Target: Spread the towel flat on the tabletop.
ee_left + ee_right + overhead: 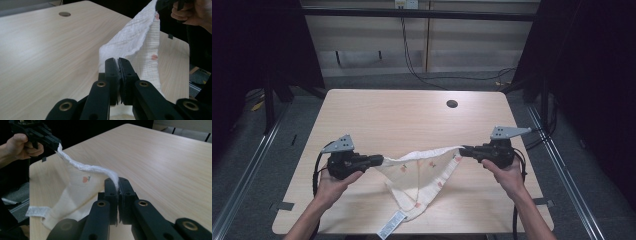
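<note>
Currently the left gripper (379, 160) is clamping one top corner of a small cream cloth (419, 175), its jaws pressed together on the fabric, as the left gripper view confirms (119, 65). Opposite it, the right gripper (463, 150) is clenching the other top corner in the same manner, jaws closed on a bunched edge (117, 185). Between the two, the upper hem of the cloth (85, 166) is hanging in a shallow sag rather than running taut. Below that hem the body of the cloth is drooping to the table (377, 115), tapering toward the person's side, where a white label (391, 225) is lying at the near edge, well below both grippers.

Handling judgement: the cloth is appearing light, soft and fully limp, with a crinkled weave that is giving the jaws good purchase. It is unlikely to slip, but it is offering no stiffness, so any part not held is going to fold or drag. The corners now held are the sound places to grip; pulling the grippers further apart should flatten the hem.

Count: one cloth, printed with several small reddish motifs (85, 179); one label; two grippers, each in one hand; one table with one round cable hole (452, 104) far beyond the grippers.
</note>
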`<action>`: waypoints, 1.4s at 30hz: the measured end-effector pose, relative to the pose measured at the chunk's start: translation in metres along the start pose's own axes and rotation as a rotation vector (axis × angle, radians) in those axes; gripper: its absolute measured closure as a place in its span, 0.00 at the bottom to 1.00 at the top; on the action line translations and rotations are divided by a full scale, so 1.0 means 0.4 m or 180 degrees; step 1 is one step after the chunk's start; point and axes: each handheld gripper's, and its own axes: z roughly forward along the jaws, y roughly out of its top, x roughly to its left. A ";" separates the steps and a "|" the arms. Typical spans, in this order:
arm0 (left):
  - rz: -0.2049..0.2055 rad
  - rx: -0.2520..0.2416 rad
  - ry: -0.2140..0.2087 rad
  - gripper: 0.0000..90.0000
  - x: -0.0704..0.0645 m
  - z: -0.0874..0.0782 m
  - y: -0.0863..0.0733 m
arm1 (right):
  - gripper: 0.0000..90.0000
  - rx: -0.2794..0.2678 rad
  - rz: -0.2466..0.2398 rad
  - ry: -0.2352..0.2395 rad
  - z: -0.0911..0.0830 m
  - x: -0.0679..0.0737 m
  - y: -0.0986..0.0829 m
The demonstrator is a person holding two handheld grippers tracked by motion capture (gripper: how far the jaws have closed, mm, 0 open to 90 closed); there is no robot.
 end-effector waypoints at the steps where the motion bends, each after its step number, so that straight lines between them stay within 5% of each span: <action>1: 0.0000 0.0000 0.0000 0.96 0.000 0.000 0.000 | 0.97 0.0000 0.0000 0.0000 0.000 0.000 0.000; 11: 0.0158 -0.0293 0.0023 0.97 -0.023 -0.053 0.080 | 0.97 -0.0192 -0.0180 -0.0033 -0.045 0.017 0.111; 14: 0.0226 -0.0389 0.0070 0.96 -0.026 -0.071 0.111 | 0.97 -0.0359 -0.0148 0.0069 -0.061 0.019 0.147; 24: 0.0349 -0.0543 0.0167 0.97 -0.038 -0.114 0.175 | 0.97 -0.0488 -0.0366 -0.0042 -0.086 0.047 0.238; 32: 0.0541 -0.0666 0.0204 0.97 -0.092 -0.175 0.217 | 0.97 -0.0550 -0.0543 -0.0024 -0.132 0.109 0.269; 42: 0.0557 -0.0769 0.0111 0.97 -0.143 -0.249 0.226 | 0.97 -0.0561 -0.0674 0.0164 -0.175 0.209 0.281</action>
